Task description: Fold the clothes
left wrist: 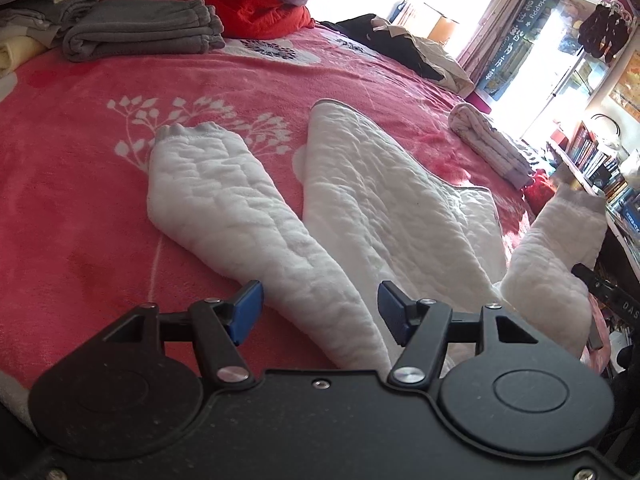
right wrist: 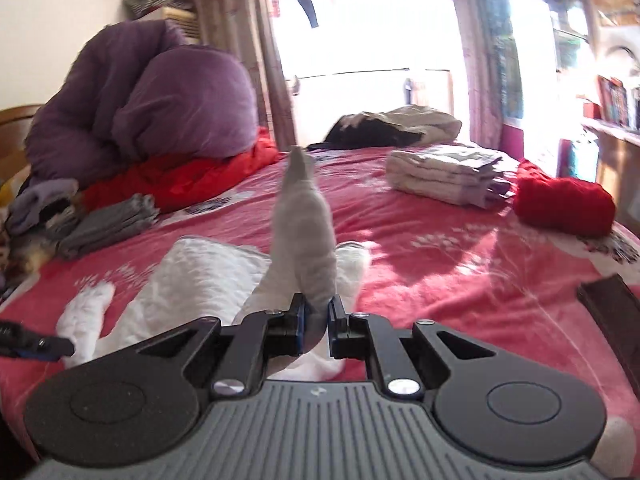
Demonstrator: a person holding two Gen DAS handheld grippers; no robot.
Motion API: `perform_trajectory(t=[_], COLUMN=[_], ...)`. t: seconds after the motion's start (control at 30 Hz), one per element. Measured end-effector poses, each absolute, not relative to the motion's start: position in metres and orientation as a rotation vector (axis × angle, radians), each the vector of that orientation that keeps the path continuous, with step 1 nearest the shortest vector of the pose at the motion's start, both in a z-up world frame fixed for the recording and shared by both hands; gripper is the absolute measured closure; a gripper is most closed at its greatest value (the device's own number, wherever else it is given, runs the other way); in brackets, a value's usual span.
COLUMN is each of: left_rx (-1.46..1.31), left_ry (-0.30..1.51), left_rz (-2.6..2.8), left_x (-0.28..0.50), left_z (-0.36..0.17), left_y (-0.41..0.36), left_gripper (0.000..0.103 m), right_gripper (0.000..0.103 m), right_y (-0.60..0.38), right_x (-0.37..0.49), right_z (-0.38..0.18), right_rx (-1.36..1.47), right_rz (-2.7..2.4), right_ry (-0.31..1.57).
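**Right gripper clamps garment sleeve**

The white quilted fleece garment [left wrist: 360,184] lies spread on the pink floral blanket [left wrist: 80,200]. The right gripper [right wrist: 317,314] pinches one raised sleeve [right wrist: 304,224]. The left gripper [left wrist: 320,308] hovers released. Only the right view shows the red knitted bundle [right wrist: 564,204].

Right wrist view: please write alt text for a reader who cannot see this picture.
The right gripper is shut on a sleeve of a white quilted garment, lifting it upright above a pink floral bedspread. Behind lie folded grey clothes, a purple duvet, a folded pale stack and a bright window.
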State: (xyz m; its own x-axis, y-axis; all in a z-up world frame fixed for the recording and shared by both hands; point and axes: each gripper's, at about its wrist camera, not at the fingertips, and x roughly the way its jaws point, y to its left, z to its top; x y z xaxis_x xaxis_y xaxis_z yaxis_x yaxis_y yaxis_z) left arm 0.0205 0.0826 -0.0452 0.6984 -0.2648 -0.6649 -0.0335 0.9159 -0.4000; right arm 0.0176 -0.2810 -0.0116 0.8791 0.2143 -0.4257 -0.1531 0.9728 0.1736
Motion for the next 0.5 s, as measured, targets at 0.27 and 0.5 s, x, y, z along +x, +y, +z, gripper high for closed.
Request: perform_trajectory(t=[0.27,0.5], left_rx=[-0.372,-0.362], left_ry=[0.806,0.817], left_rz=[-0.152,-0.165], left_x=[0.02,0.019], left_z=[-0.045,-0.046], left_y=[0.075,0.072], left_gripper=[0.04,0.04], right_gripper=[0.086,0.081], right_y=[-0.356,-0.367], right_x=[0.029,0.029], right_z=[-0.042,-0.045], right_rx=[0.426,0.454], right_rz=[-0.067,-0.16], right_ry=[0.542,0.542])
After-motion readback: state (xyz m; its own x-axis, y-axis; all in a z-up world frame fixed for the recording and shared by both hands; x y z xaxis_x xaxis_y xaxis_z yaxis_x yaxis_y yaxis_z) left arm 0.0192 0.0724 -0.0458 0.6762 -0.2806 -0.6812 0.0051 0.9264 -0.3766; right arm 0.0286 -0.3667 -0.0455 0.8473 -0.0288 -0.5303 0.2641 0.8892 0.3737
